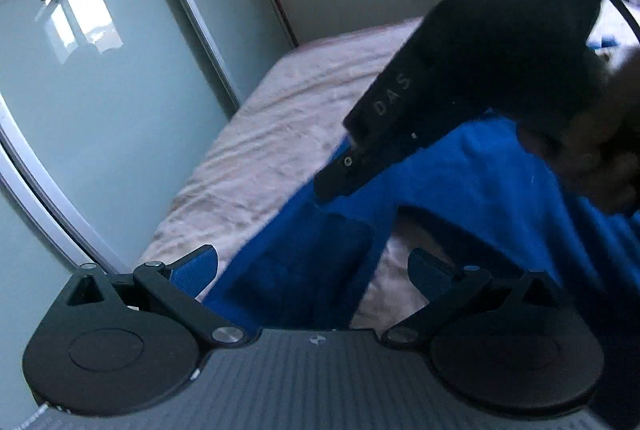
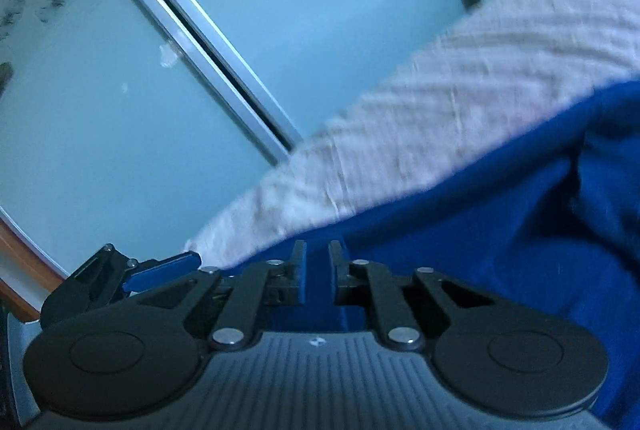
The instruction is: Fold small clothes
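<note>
Frosted sliding doors [image 1: 92,78] fill the left of both views, with one bed under a pale crinkled sheet [image 1: 280,118] beside them and one blue garment [image 1: 480,182] lying on it. One left gripper [image 1: 316,270] hovers over the cloth's edge, jaws spread wide and empty. One right gripper [image 2: 317,270] has its jaws drawn close with blue fabric between them; whether they pinch it cannot be told.

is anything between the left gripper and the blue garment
Nothing visible is. The left gripper is open with the blue garment directly ahead on the bed. The right gripper sits further along the cloth, not in the path.
</note>
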{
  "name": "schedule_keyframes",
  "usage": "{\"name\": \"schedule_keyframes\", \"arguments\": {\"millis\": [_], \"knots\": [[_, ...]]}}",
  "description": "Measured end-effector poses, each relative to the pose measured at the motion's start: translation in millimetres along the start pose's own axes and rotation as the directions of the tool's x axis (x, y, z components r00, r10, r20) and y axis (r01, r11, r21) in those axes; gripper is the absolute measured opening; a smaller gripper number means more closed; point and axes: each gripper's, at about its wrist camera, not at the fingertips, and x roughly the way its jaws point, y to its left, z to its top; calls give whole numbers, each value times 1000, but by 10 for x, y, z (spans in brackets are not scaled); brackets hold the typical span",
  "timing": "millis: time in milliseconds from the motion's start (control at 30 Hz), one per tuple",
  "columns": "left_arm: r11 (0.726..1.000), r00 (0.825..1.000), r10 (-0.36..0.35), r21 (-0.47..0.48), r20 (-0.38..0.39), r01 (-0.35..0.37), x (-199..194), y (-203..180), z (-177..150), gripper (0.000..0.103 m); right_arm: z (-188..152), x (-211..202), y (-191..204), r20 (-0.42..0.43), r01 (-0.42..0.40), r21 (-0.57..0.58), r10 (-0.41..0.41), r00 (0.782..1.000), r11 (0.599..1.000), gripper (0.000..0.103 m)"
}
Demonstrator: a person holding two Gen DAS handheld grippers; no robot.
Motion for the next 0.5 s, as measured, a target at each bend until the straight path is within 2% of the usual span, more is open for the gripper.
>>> {"name": "schedule_keyframes", "arguments": {"millis": [33, 67, 100, 167, 200, 233, 267, 300, 367, 433, 500], "knots": [[1000, 1000, 11, 3, -11, -11, 29, -6, -23, 103, -24, 47, -49, -21, 3, 22, -3, 1000, 1000, 35], [1000, 1000, 21, -3, -22, -21, 44, 7, -49, 103, -51, 87, -87, -29, 1, 30, 0, 1000, 1000, 55], [1000, 999, 29, -12, -31, -29, 65, 25, -69, 103, -77, 139, -118, -41, -11, 38, 12, 999, 999, 61], [999, 999, 36, -33, -36, -37, 88, 67, -82, 103, -129, 223, -132, -56, -48, 45, 50, 997, 998, 62], [998, 999, 38, -47, -35, -40, 101, 97, -79, 102, -144, 247, -102, -54, -57, 37, 59, 997, 998, 60], [997, 999, 37, -62, -34, -39, 108, 121, -77, 102, -148, 264, -56, -58, -57, 15, 58, 997, 998, 40], [996, 999, 33, -79, -33, -35, 111, 149, -73, 100, -147, 283, -2, -63, -50, -8, 50, 997, 999, 13], [995, 999, 30, -95, -32, -33, 125, 172, -67, 99, -141, 308, 42, -73, -42, -20, 40, 997, 999, 8], [994, 999, 28, -107, -25, -30, 146, 183, -39, 98, -127, 322, 102, -69, -52, -26, 50, 996, 998, 5], [994, 999, 35, -104, -17, -37, 168, 150, -31, 96, -95, 262, 154, -45, -86, -12, 85, 995, 996, 5], [994, 999, 49, -99, -21, -51, 184, 100, -22, 89, -44, 184, 185, -16, -120, 15, 121, 993, 993, 5]]}}
